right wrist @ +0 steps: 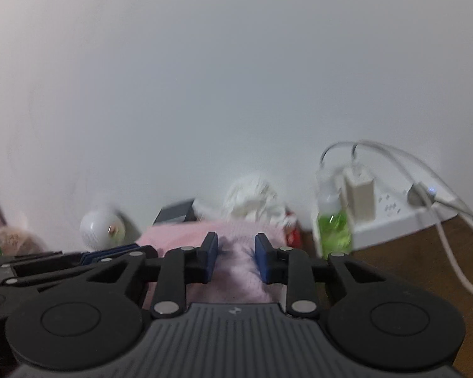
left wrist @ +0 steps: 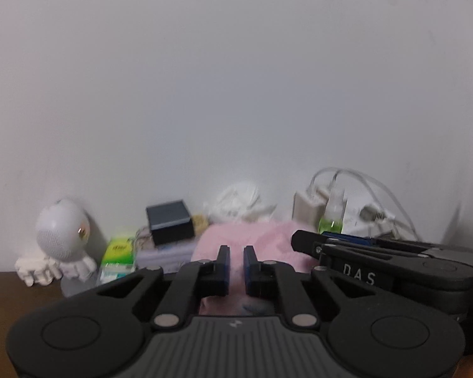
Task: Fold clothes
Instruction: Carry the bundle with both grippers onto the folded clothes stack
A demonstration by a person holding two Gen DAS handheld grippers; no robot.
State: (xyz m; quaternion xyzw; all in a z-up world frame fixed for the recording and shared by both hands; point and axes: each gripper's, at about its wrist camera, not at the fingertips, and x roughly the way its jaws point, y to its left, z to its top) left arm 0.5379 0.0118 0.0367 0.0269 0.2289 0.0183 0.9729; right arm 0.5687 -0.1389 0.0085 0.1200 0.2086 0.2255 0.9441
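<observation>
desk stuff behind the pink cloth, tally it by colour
white: 4, round lamp, crumpled bag, charger, power strip
green: 2, tissue pack, bottle
dark: 1, box
total: 7

Left tongs nearly closed, right tongs parted wider
</observation>
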